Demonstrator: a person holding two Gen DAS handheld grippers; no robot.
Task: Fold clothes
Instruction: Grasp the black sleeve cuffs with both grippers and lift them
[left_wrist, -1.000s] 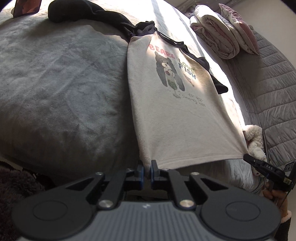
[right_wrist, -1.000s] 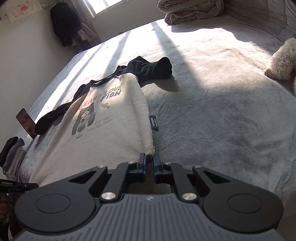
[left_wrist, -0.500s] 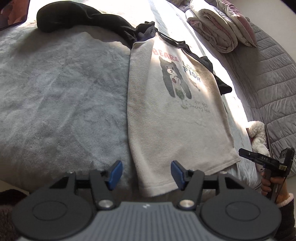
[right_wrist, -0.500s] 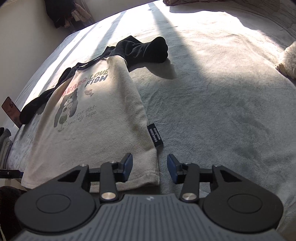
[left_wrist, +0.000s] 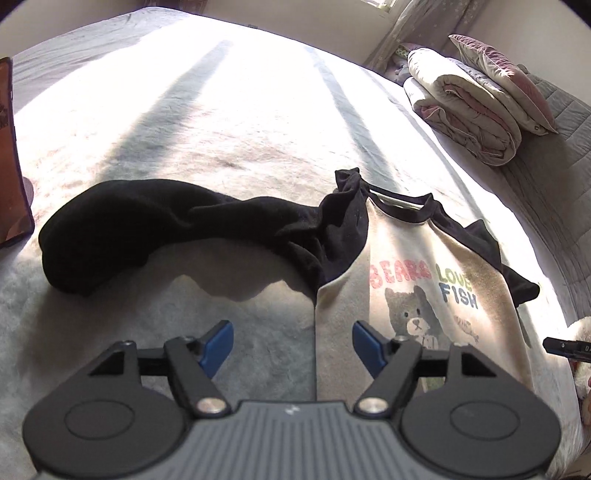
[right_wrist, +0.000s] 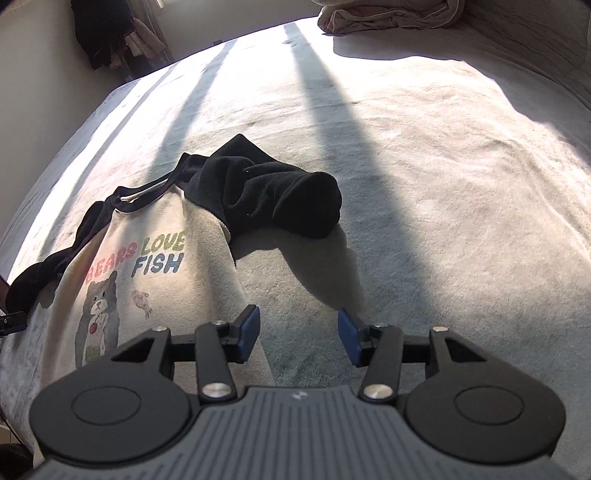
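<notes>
A cream sweatshirt (left_wrist: 417, 291) with black sleeves and a bear print is lying face up on the grey bedspread (left_wrist: 221, 122), its body spread flat under stripes of sunlight. One black sleeve (left_wrist: 155, 225) is stretching out sideways from the shoulder and curling on the blanket, while the other sleeve (right_wrist: 273, 199) is lying bunched beside the opposite shoulder. The left gripper (left_wrist: 292, 343) is hovering over the side edge of the sweatshirt with its jaws opening; the seam is running between the blue pads (left_wrist: 218, 345), but they are not pressing on it. The right gripper (right_wrist: 297, 338) is hanging over the opposite edge, its jaws also opening, with the near pad over the cloth's border and nothing being held. A folded quilt (left_wrist: 465, 114) and a pillow (left_wrist: 506, 85) are sitting stacked at the far corner of the bed.
</notes>
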